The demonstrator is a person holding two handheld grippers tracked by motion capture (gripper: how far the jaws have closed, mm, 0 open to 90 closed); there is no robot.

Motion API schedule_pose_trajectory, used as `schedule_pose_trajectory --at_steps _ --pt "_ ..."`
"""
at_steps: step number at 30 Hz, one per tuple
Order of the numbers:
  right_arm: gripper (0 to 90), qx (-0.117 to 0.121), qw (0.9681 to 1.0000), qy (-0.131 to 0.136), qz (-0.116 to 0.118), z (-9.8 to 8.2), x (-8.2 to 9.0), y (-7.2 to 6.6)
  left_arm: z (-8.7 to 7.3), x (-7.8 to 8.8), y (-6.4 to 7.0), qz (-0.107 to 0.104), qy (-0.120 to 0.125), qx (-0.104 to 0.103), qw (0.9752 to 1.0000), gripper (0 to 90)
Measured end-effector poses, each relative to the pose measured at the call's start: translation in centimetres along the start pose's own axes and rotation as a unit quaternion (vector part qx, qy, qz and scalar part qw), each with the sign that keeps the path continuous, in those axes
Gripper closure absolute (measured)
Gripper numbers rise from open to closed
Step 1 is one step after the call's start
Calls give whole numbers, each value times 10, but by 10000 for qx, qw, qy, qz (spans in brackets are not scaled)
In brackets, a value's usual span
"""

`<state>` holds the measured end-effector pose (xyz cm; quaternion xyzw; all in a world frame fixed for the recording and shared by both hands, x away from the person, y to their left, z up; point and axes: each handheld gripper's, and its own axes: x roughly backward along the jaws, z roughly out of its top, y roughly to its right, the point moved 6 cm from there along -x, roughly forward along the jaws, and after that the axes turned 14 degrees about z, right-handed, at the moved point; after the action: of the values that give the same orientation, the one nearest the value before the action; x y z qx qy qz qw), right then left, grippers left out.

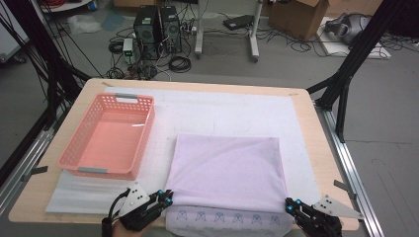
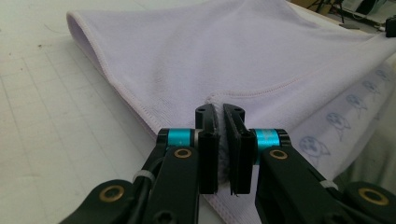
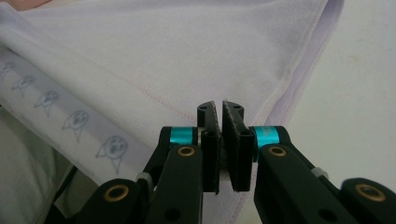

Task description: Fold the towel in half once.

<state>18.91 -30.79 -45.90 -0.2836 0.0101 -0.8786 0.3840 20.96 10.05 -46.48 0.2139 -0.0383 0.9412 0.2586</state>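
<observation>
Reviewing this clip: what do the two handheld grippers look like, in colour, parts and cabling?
Both match. The left gripper and right gripper are black, each with a grey three-cornered plate on top; a black cable loops from the left one. In the gripper views, each has two flat black jaws, a cyan band behind each jaw, brass-coloured rivets on the linkage arms and a white tie on one arm.

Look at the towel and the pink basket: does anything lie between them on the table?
Nothing visible does. The towel, pinched at its near corners by the left gripper and right gripper, lies right of the basket, with bare white mat between.
</observation>
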Motion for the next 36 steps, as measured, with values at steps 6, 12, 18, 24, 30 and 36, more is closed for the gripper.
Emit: schedule_pose_trajectory --at_steps 6,12,18,24,30,36 --pt "786 -19 10000 -5 35 -5 6 -6 0 6 1 -93 -2 169 9998 679" --pt "629 -282 9987 387 -184 0 19 1 10 8 -17 13 160 611 9980 437" --pt "612 -355 9975 514 -319 4 22 12 16 0 -23 34 169 575 9982 417" --pt "599 -310 9974 514 -395 13 17 25 29 -19 -23 -46 179 431 9989 399" --pt "592 -258 9979 398 -447 24 0 48 40 -46 -32 -67 112 385 9992 387" --pt "568 -292 9975 440 -466 40 -15 75 52 -72 -43 -32 74 413 9991 374"
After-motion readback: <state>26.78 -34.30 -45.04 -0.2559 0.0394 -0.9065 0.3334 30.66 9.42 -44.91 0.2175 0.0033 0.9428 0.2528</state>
